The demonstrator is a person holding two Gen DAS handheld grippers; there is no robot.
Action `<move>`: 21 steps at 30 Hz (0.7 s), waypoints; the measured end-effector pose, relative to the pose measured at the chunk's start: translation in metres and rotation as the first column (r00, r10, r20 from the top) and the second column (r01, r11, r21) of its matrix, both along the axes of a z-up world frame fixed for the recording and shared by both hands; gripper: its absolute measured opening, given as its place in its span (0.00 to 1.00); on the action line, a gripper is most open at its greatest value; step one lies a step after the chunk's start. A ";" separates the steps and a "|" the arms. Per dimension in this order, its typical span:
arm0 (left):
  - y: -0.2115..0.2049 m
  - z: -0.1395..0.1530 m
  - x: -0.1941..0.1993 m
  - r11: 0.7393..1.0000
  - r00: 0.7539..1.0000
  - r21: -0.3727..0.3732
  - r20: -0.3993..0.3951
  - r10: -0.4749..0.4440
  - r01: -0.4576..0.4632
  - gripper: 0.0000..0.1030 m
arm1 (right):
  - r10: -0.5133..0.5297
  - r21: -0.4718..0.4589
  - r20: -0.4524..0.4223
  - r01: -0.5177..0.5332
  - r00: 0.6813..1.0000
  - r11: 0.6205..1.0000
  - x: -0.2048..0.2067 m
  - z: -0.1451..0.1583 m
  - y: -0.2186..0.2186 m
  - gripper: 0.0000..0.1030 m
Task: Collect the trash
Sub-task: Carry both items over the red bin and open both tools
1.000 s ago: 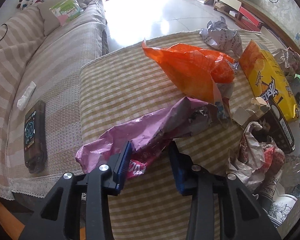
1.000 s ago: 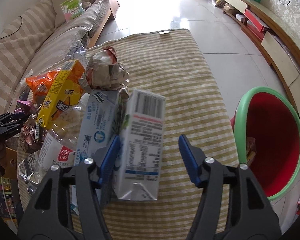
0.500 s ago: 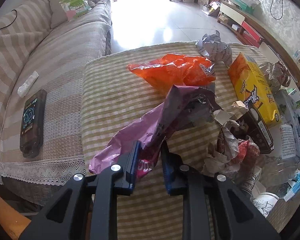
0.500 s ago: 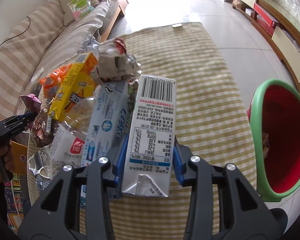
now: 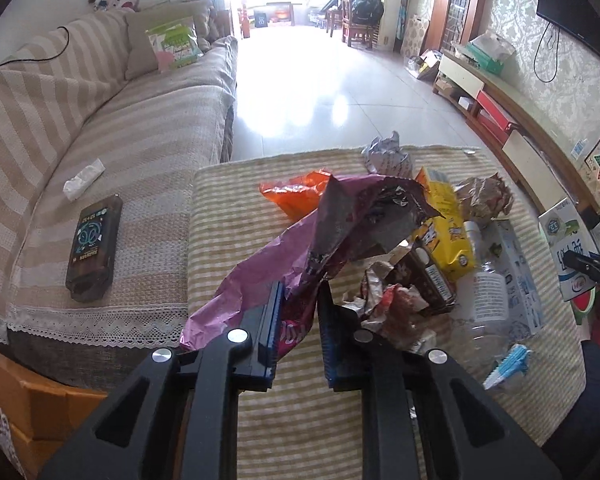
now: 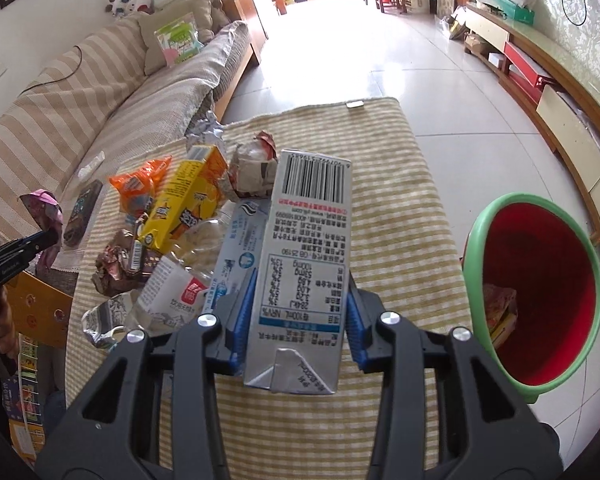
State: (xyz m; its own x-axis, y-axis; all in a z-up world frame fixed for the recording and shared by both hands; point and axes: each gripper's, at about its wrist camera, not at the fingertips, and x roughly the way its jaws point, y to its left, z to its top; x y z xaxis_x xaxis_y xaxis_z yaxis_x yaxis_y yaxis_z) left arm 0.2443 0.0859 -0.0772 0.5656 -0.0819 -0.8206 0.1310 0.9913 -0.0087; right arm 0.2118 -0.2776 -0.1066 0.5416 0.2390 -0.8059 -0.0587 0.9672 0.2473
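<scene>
My left gripper is shut on a crumpled purple snack wrapper and holds it lifted above the striped table cloth. My right gripper is shut on a grey milk carton and holds it raised over the table. The red bin with a green rim stands on the floor to the right of the table, with some trash inside. Other trash lies on the table: an orange bag, a yellow box, a clear plastic bottle and crumpled papers.
A striped sofa runs along the table's left side, with a dark phone-like box and a tissue on it. A low TV cabinet lines the right wall. Tiled floor lies beyond the table.
Both grippers closed from open: the left on the purple wrapper, the right on the milk carton. Both then lifted their items off the table.
</scene>
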 end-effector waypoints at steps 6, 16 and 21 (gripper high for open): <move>-0.035 0.051 -0.024 0.999 0.995 -0.035 0.097 -0.027 0.030 0.14 | -0.012 0.018 0.069 0.010 0.998 1.000 -0.015 0.026 -0.012 0.37; -0.149 0.088 -0.033 0.973 0.968 -0.101 0.163 -0.189 0.207 0.14 | -0.142 0.040 0.136 0.138 0.981 0.990 -0.039 0.051 -0.088 0.37; -0.218 0.078 -0.026 0.947 0.953 -0.146 0.148 -0.266 0.287 0.14 | -0.232 0.018 0.159 0.232 0.960 0.973 -0.053 0.054 -0.141 0.37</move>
